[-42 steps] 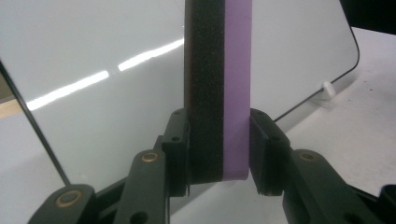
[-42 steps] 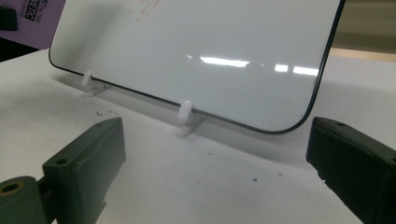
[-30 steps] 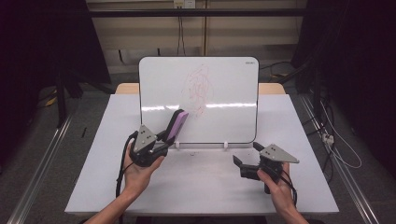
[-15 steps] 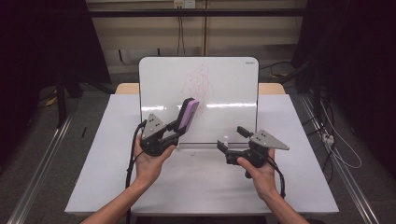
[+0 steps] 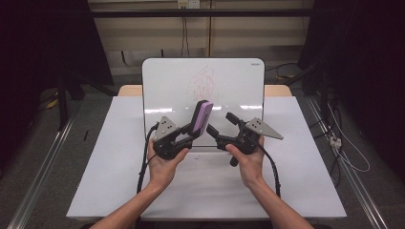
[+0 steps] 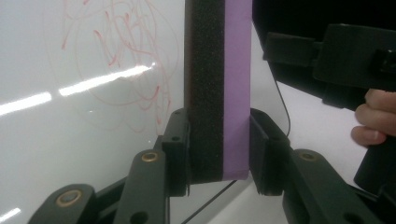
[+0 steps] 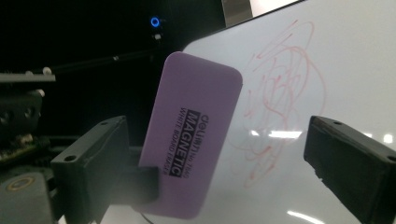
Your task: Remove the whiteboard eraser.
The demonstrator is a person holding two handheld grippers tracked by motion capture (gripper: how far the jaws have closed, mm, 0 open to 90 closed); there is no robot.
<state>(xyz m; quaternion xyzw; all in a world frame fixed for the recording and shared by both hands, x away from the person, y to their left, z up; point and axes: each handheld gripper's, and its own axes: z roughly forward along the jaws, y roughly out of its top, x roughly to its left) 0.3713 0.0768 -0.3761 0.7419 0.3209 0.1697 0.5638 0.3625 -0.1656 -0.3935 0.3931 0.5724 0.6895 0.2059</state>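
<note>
eraser (image 5: 202,117) clamped upright in left hand-held gripper (image 5: 191,131), before whiteboard (image 5: 239,86).

A purple eraser (image 7: 189,140) stands tilted at centre left of the frame, printed side showing. Behind it at right, a whiteboard (image 7: 355,70) bears red scribbles (image 7: 280,98). The black jaws stand wide apart at the bottom corners.

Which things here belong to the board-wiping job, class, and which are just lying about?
Part of the job:
- purple eraser, clamped in the left gripper
- whiteboard with the red scribble
- right gripper, jaws open beside the eraser

Lying about:
- white table the board stands on
- cables on the floor
- metal floor rail
</note>
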